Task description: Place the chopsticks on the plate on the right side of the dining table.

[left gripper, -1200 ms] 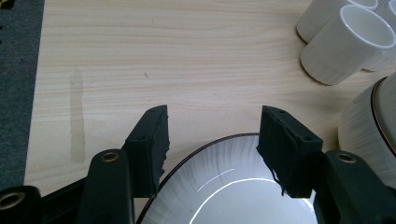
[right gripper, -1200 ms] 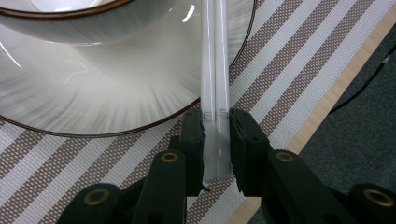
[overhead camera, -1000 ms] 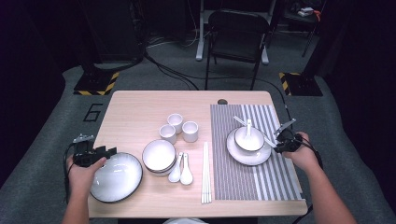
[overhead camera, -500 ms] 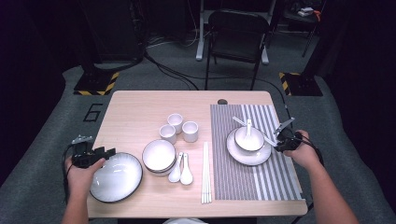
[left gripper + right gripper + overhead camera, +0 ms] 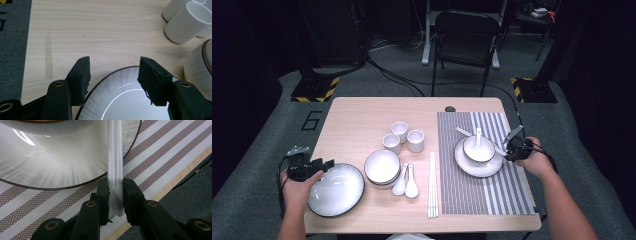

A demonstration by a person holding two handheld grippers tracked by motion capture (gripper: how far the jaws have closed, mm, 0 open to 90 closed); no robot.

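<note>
A pair of smooth white chopsticks (image 5: 115, 182) is clamped side by side between the black rubbery pads of the right gripper (image 5: 115, 195), the jaws drawn in tight on the two slim rods. From there the chopsticks are laid across the rim of a glossy white plate (image 5: 50, 167), round and edged with a thin dark line, and a white bowl (image 5: 478, 148) with a spoon in it is seen on that plate in the high view. Underneath is spread a woven placemat (image 5: 160, 152), striped in brown and white mesh, on the pale wood-grain table (image 5: 362, 120). Over at the left, the left gripper (image 5: 113, 75) is held with its jaws apart, nothing pinched, astride the rim of a second shiny round plate (image 5: 125, 100) lying flat by the near left edge of the table. Beside it, small cylindrical white cups (image 5: 186, 22) are stood together.
</note>
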